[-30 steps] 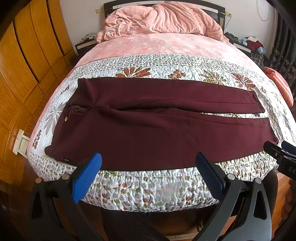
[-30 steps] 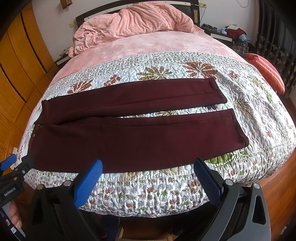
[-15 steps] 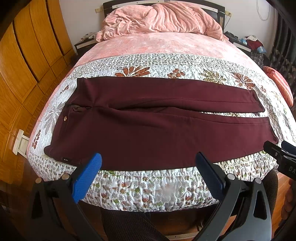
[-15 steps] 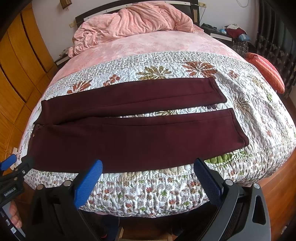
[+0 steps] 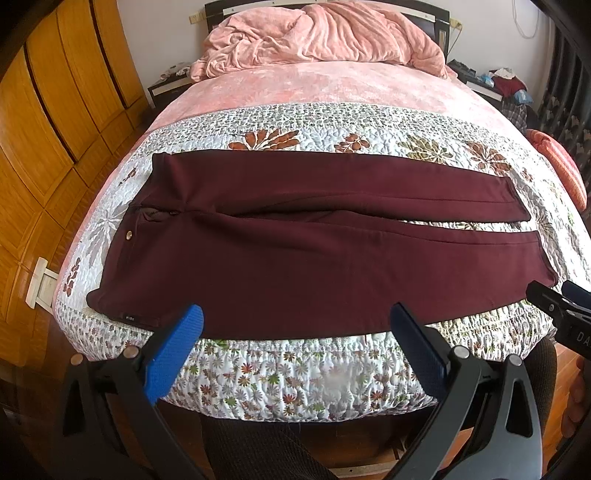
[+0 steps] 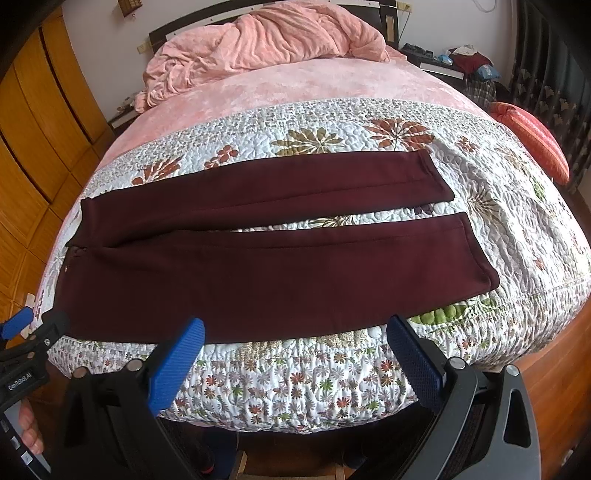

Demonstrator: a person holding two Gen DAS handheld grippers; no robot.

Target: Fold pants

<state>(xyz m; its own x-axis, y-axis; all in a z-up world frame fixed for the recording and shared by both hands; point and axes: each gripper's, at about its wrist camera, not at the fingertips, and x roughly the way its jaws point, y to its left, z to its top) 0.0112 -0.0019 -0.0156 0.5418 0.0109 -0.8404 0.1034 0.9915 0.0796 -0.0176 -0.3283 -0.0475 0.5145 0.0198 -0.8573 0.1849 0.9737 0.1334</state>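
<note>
Dark maroon pants (image 5: 295, 258) lie flat across the foot of the bed, waist at the left, both legs running right and slightly apart; they also show in the right wrist view (image 6: 258, 266). My left gripper (image 5: 295, 325) is open and empty, held off the bed's near edge below the waist half. My right gripper (image 6: 295, 332) is open and empty, held off the near edge below the leg half. Each gripper's tip shows at the edge of the other's view.
The floral quilt (image 5: 295, 373) covers the foot of the bed. A pink blanket (image 5: 325, 33) is heaped at the headboard. Wooden wardrobe doors (image 5: 44, 122) stand at the left. An orange cushion (image 6: 532, 140) and cluttered nightstand (image 6: 458, 62) are at the right.
</note>
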